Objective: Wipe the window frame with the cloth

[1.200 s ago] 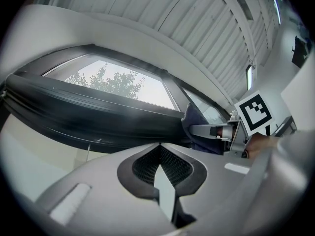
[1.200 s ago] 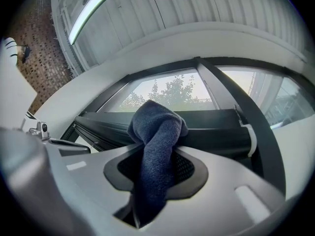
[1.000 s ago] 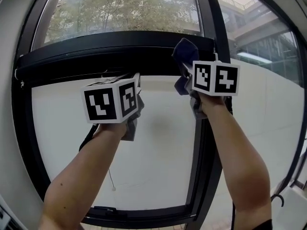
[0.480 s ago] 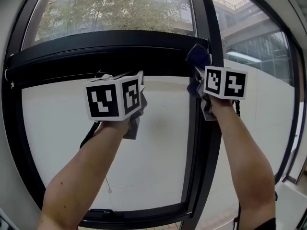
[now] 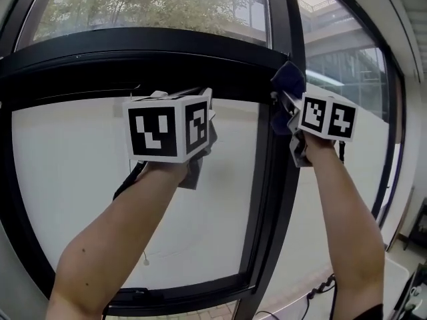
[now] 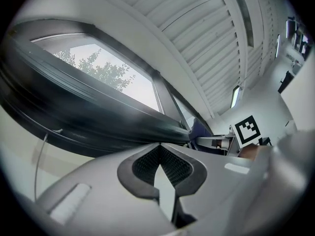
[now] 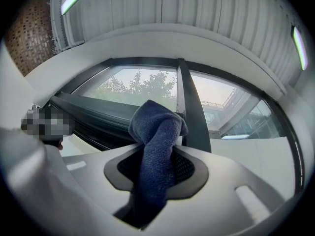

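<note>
The right gripper (image 7: 156, 168) pinches a dark blue cloth (image 7: 156, 132) tight between its jaws. The top of the cloth sticks up by the black window frame (image 5: 133, 53), where the upright bar meets the cross bar. The left gripper (image 6: 158, 156) has its jaws pressed together on nothing, just under the cross bar.

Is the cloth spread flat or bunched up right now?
Bunched: the dark blue cloth stands as a crumpled wad clamped in the right gripper, its top near the window frame.
</note>
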Tool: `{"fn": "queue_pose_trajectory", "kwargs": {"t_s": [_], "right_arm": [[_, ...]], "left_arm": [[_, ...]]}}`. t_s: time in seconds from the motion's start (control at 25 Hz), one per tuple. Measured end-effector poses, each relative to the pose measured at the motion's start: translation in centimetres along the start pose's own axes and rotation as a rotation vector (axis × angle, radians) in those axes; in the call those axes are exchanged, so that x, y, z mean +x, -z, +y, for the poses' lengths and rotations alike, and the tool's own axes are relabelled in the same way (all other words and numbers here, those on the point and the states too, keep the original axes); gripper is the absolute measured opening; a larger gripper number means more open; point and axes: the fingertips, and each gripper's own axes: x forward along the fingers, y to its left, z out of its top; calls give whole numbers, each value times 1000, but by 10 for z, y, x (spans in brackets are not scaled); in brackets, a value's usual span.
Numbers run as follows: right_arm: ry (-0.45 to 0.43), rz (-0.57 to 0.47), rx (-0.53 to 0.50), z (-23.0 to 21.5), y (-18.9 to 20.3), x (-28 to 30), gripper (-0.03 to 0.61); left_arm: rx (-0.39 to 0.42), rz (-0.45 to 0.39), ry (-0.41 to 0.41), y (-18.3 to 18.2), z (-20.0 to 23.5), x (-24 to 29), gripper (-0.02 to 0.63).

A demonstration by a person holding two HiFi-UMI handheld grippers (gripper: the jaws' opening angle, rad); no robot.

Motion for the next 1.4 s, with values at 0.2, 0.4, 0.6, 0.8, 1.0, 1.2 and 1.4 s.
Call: {"fn": "queue_pose_trajectory", "kwargs": {"t_s": [0.2,0.4,0.6,0.8,1.0,1.2,1.4], "right_arm": [[24,4,-16,-8,3,-6,120],[-4,12,-39,-15,8,2,120],[-43,30,-30,-20,22,19,120],[-78,20,-18,-22,29,25,120],[-113,17,-3,-19,43,17,120],[-163,13,23,-13,64,8,120],[-167,35,6,-10,83,-1,120]], "left_arm": [[-26,11,6,14,2,-2,-6],[-34,22,-37,24,6,5,-6],[-2,29,-78,30,-1,15,-6],[-5,41,-100,37,-5,24,-6],[-16,58,-104,59,-9,24,-6],[-16,85,-99,80,-12,23,-6],[-42,92,-118,98,-12,24,-6]]}}
